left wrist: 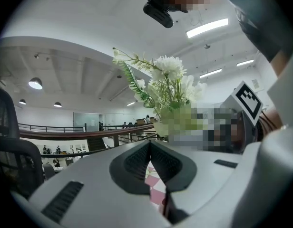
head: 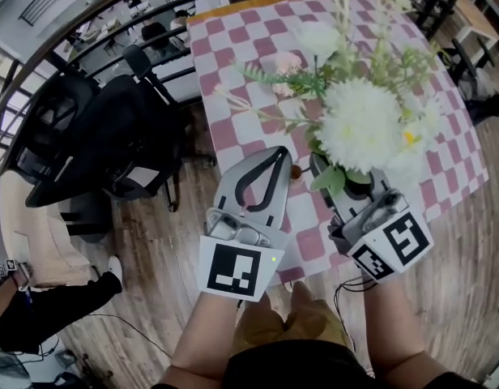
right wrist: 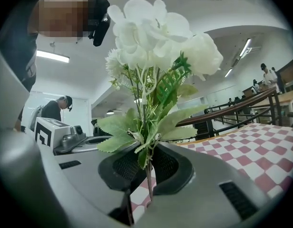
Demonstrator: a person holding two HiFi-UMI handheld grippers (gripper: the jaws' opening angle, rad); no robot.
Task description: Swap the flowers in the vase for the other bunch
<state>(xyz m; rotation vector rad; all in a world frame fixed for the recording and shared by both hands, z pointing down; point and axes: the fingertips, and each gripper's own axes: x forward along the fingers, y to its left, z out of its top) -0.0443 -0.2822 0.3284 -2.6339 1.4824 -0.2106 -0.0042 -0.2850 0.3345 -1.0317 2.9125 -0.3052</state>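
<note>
White flowers [head: 359, 124] are standing upright in your right gripper [head: 329, 168], its jaws pinching the stems [right wrist: 149, 179] low down, and you're holding them over the near edge of the checked table [head: 233, 71]. Your left gripper [head: 279, 154] is hovering just beside it, jaws pressed together on nothing.

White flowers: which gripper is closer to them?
Right. The right gripper grips the stems of the white flowers; the left gripper is shut, empty, beside it, not touching them.
</note>
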